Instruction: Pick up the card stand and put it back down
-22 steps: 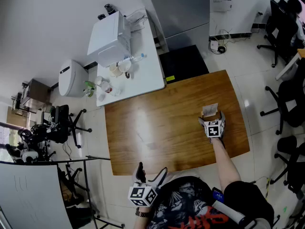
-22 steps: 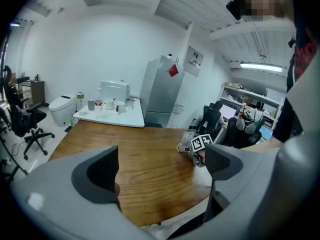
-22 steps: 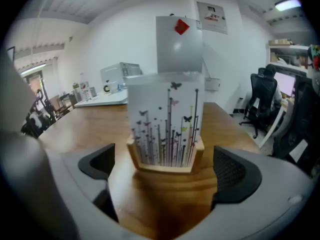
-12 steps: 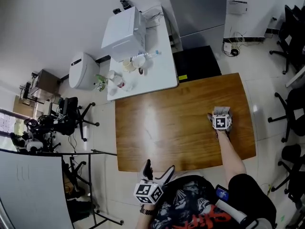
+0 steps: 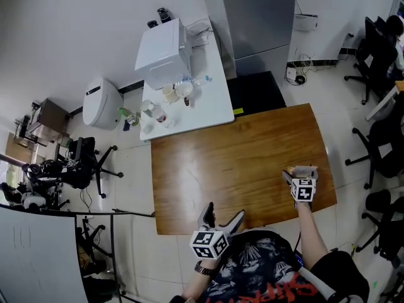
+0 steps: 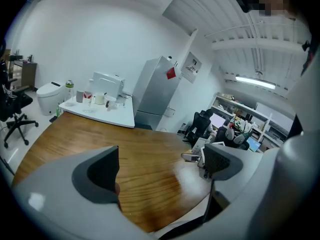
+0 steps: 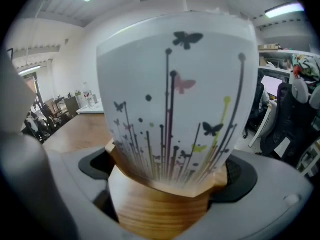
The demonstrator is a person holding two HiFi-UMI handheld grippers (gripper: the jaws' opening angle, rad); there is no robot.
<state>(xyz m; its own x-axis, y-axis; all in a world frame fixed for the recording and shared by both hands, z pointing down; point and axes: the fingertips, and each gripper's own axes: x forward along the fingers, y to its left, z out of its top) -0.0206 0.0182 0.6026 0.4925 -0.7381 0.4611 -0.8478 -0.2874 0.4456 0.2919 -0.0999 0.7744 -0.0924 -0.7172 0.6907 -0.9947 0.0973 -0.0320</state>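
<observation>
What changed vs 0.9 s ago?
The right tool moved forward onto the card stand: its wooden base now sits between the open jaws, with no grip taken yet. Unchanged: the stand is down on the table; the left tool is open and empty at the near edge.

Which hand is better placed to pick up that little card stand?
The right. The right gripper has the card stand between its open jaws. The left gripper, also open, hangs at the near edge of the wooden table, far from it.
</observation>
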